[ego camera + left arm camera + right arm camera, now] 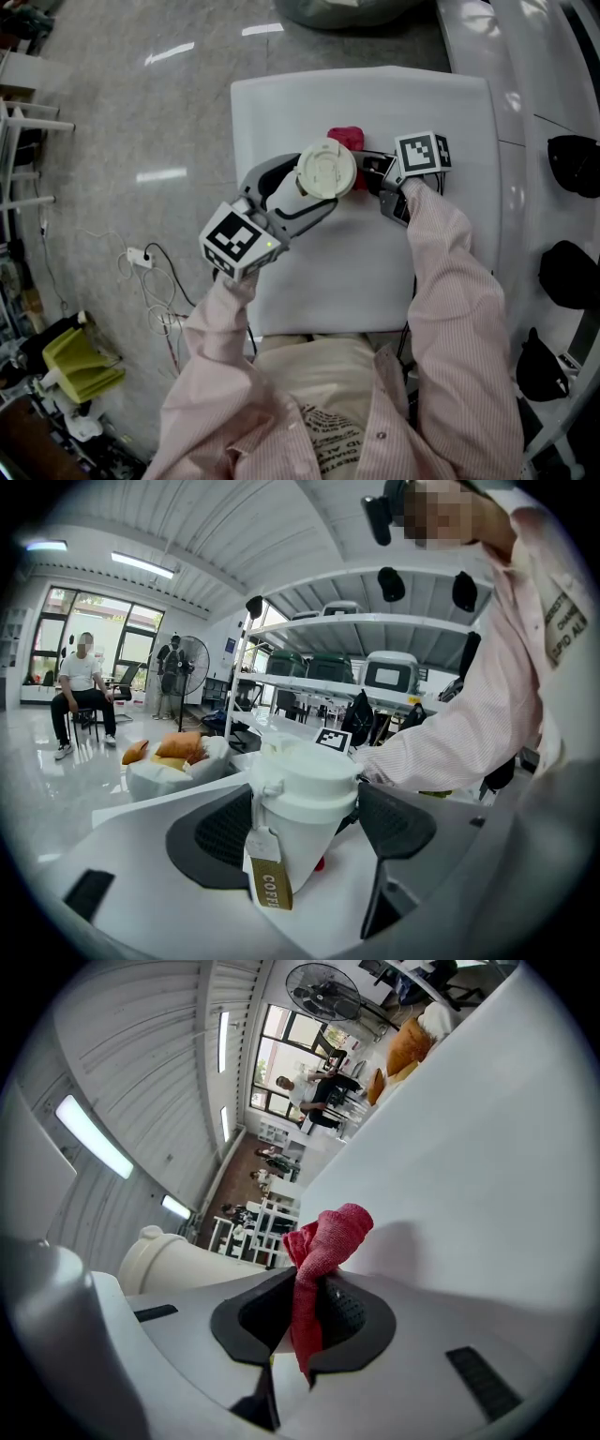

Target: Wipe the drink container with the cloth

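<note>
My left gripper (298,197) is clamped round the white lidded cup (302,803), keeping it over the white table (450,122); my right gripper (305,1314) pinches the red cloth (323,1237) just beside the cup (whether they touch, I cannot tell); I judge the wiping is in hand; next the cloth must press on the cup's wall and rub round it; the hanging tag (272,885) reads "COFFE".
</note>
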